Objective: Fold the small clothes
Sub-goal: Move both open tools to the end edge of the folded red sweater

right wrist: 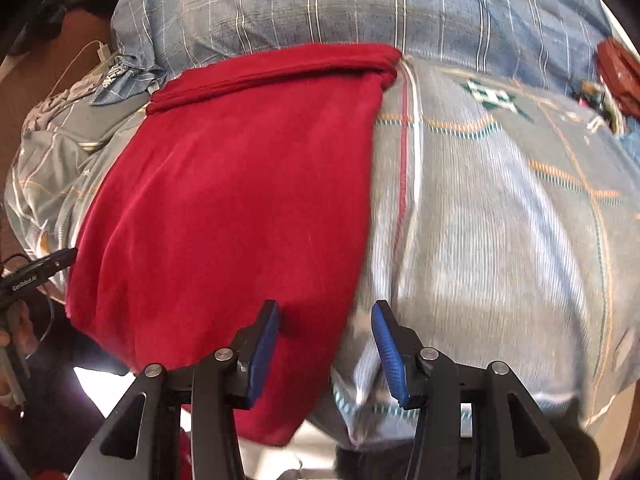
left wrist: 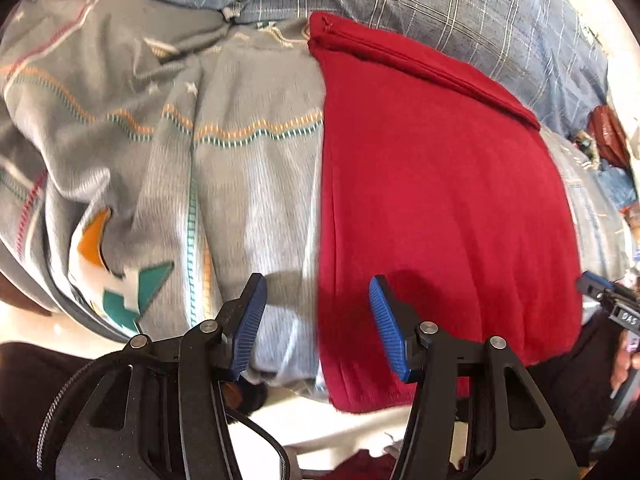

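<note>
A red garment [left wrist: 432, 208] lies flat on a grey patterned bedspread [left wrist: 240, 184], its far end folded over into a band. It also shows in the right wrist view [right wrist: 240, 220]. My left gripper [left wrist: 318, 320] is open and empty, hovering over the garment's near left edge. My right gripper [right wrist: 326, 348] is open and empty, hovering over the garment's near right edge. The right gripper's tip shows at the right of the left wrist view [left wrist: 600, 292], and the left gripper's body at the left of the right wrist view [right wrist: 36, 276].
A blue plaid pillow [right wrist: 360, 4] lies behind the garment. The grey bedspread [right wrist: 500, 220] hangs over the bed's near edge. A dark red bag [left wrist: 608, 136] and small clutter sit at the far right. A white cable [right wrist: 76, 64] lies at the far left.
</note>
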`<state>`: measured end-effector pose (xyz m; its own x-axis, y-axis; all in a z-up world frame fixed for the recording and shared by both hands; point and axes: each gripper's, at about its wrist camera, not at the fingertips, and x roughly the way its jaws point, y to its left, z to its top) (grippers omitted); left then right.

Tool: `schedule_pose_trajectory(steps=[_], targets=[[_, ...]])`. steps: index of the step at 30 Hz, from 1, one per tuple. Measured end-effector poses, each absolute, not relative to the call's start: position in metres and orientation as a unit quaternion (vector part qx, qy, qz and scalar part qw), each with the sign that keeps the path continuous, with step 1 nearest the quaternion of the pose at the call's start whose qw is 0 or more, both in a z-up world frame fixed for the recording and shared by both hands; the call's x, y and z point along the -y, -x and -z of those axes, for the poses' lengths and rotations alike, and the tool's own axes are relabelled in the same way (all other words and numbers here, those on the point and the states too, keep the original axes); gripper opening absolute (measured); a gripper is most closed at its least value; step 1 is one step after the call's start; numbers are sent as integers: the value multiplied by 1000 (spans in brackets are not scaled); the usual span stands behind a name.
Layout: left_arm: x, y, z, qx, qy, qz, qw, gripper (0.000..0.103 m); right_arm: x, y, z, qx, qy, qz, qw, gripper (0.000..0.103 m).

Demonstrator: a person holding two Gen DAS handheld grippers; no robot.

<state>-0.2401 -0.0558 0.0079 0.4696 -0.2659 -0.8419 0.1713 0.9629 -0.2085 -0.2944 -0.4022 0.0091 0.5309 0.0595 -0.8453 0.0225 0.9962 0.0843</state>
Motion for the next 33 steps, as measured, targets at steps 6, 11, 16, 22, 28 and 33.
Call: schedule_pose_trajectory(steps=[6,11,16,22,28,33], targets=[[67,249,-5,-501,34,151,851,54,406,308,-1,-506,-71,-37,859,45],[71,250,-5,-503,19,157,850,54,400,312,6,-518,-85,-70,848,46],[66,252,-3,-513,27,164,842,54,385,316,7,-524,-91,-113,839,43],[64,256,0,-520,32,170,837,54,390,311,10,-526,-112,-124,834,43],[64,255,-2,-522,37,181,832,53,366,314,2,-524,-45,-142,839,29],[66,252,-3,-527,32,191,828,53,363,313,-15,-494,-23,-162,854,17]])
